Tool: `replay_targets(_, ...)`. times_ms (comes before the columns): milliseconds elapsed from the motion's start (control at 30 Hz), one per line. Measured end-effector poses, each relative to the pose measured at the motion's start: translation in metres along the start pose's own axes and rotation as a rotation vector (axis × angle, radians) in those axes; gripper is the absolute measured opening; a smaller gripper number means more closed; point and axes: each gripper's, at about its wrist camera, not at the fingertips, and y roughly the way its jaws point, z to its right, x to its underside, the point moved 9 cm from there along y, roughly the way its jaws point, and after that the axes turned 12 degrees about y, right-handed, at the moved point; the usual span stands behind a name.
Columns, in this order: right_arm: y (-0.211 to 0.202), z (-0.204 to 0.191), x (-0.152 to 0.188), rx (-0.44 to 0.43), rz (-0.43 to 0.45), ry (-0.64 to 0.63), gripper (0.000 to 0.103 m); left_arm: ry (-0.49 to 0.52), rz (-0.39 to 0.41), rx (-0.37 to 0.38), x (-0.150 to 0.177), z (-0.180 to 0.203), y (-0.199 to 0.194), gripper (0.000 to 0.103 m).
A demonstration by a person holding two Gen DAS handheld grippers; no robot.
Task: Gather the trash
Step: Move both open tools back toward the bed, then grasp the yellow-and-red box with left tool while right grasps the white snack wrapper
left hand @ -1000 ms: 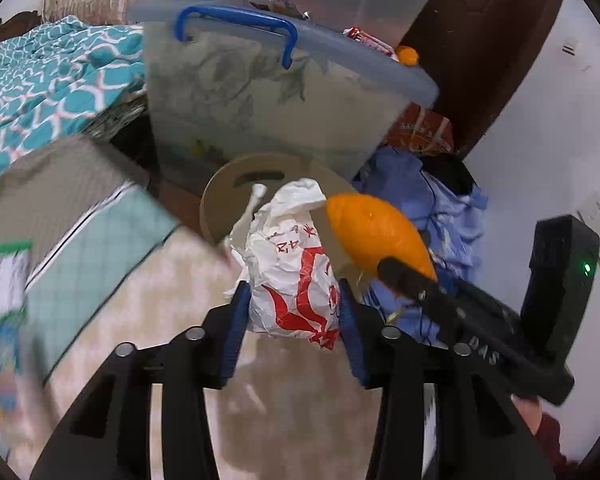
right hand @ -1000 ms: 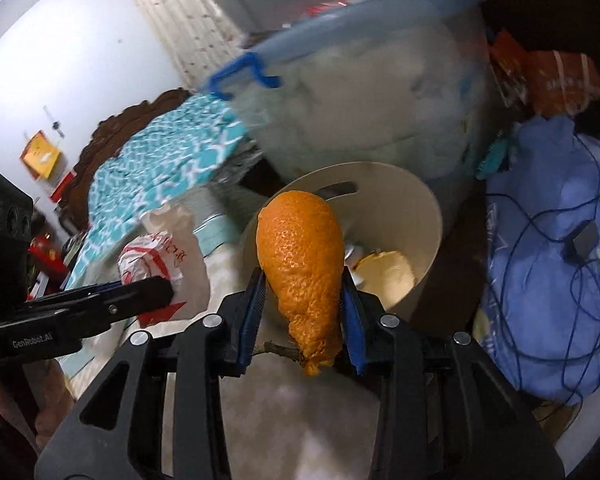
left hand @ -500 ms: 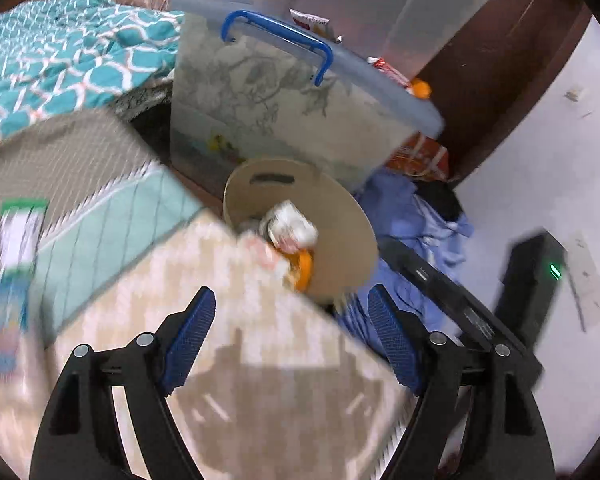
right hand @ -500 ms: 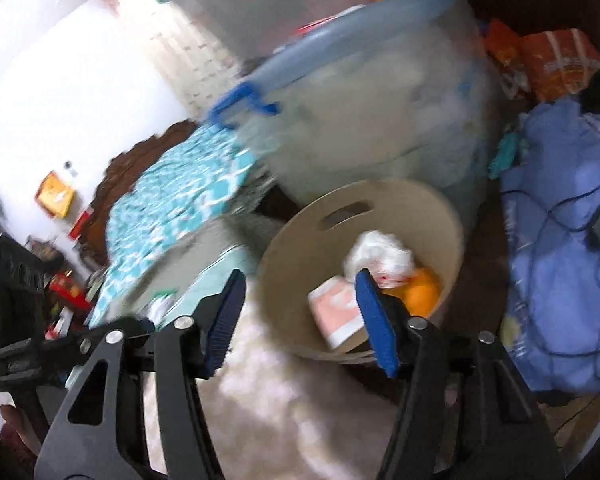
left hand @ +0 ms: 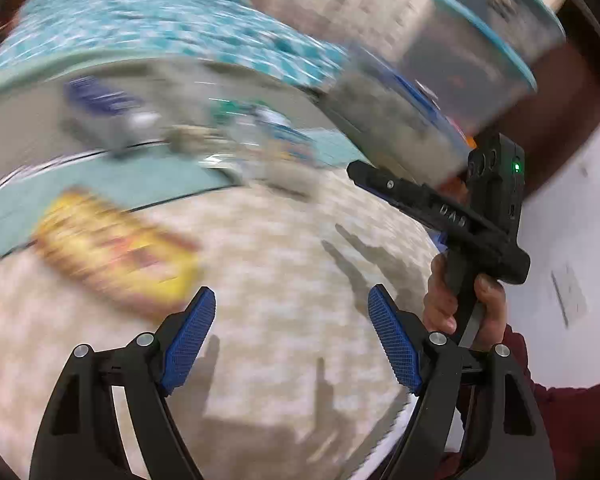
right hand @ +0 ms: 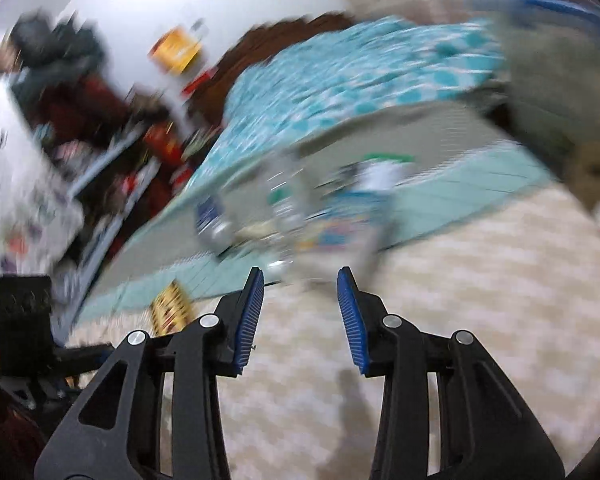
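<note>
Both views are blurring with motion. At the far left of the left wrist view, a blurred yellow and red flat packet [left hand: 116, 256] is lying on the cream patterned rug [left hand: 284, 280], near the edge of a pale teal mat [left hand: 100, 196]. Farther off on that mat, a smeared cluster of small litter [left hand: 236, 136], too blurred to name, is waiting. In the near middle, the left gripper [left hand: 291, 334] is standing released, its blue pads wide apart with nothing between them. To the right, a hand [left hand: 464, 304] is holding the right gripper [right hand: 300, 316]; its jaws have just been closing, yet they are parted with nothing between them. The step in hand appears to be reaching for more trash. The next move probably calls for steadying over the packet or the litter, then straddling one piece.
</note>
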Motion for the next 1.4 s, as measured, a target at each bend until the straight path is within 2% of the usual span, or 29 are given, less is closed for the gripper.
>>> replay_targets(100,0.050,-0.038,0.003,0.062,-0.067,-0.148,0.042,-0.086,0.044,-0.024,0.011,-0.032,-0.022,0.074)
replay_targets(200,0.097,-0.059,-0.007,0.195,-0.086,-0.311,0.042,-0.131,0.058,-0.046,0.018,-0.051,-0.033,0.074)
replay_targets(333,0.145,-0.052,-0.015,0.359,-0.146,-0.422,0.043,-0.158,0.076,-0.041,0.024,-0.061,-0.043,0.074)
replay_targets(400,0.151,-0.046,-0.018,0.396,-0.150,-0.449,0.038,-0.165,0.085,-0.038,0.027,-0.064,-0.050,0.075)
replay_targets(467,0.138,-0.051,-0.014,0.321,-0.150,-0.420,0.030,-0.170,0.087,-0.036,0.028,-0.068,-0.053,0.075)
replay_targets(533,0.118,-0.067,-0.004,0.253,-0.127,-0.412,0.027,-0.173,0.087,-0.035,0.029,-0.070,-0.051,0.075)
replay_targets(633,0.090,-0.089,0.026,0.172,-0.119,-0.424,0.026,-0.183,0.076,-0.034,0.030,-0.074,-0.043,0.075)
replay_targets(733,0.087,-0.098,0.060,0.127,-0.179,-0.400,0.026,-0.210,0.068,-0.031,0.028,-0.079,-0.034,0.075)
replay_targets(833,0.079,-0.113,0.090,-0.012,-0.263,-0.293,0.025,-0.232,0.087,-0.049,0.027,-0.084,-0.038,0.075)
replay_targets(900,0.067,-0.127,0.107,-0.093,-0.289,-0.254,0.024,-0.234,0.113,-0.119,0.028,-0.093,-0.054,0.076)
replay_targets(967,0.052,-0.146,0.126,-0.262,-0.358,-0.163,0.022,-0.237,0.133,-0.166,0.030,-0.104,-0.070,0.076)
replay_targets(1000,0.046,-0.150,0.131,-0.286,-0.354,-0.150,0.022,-0.248,0.139,-0.174,0.032,-0.108,-0.075,0.076)
replay_targets(1067,0.038,-0.147,0.127,-0.256,-0.285,-0.156,0.022,-0.267,0.138,-0.238,0.038,-0.120,-0.088,0.076)
replay_targets(1167,0.025,-0.137,0.120,-0.176,-0.177,-0.162,0.023,-0.213,0.110,-0.358,0.042,-0.123,-0.093,0.077)
replay_targets(1200,0.021,-0.133,0.119,-0.133,-0.148,-0.190,0.023,-0.194,0.098,-0.376,0.041,-0.123,-0.092,0.077)
replay_targets(1300,0.017,-0.117,0.124,-0.022,-0.149,-0.243,0.025,-0.112,0.055,-0.418,0.041,-0.111,-0.078,0.078)
replay_targets(1333,0.016,-0.111,0.125,-0.006,-0.155,-0.243,0.032,-0.099,0.043,-0.427,0.043,-0.109,-0.074,0.078)
replay_targets(1367,0.013,-0.103,0.127,0.013,-0.157,-0.234,0.051,-0.089,0.031,-0.436,0.044,-0.109,-0.070,0.078)
replay_targets(1400,0.011,-0.099,0.128,0.021,-0.149,-0.223,0.063,-0.076,0.010,-0.452,0.046,-0.108,-0.063,0.078)
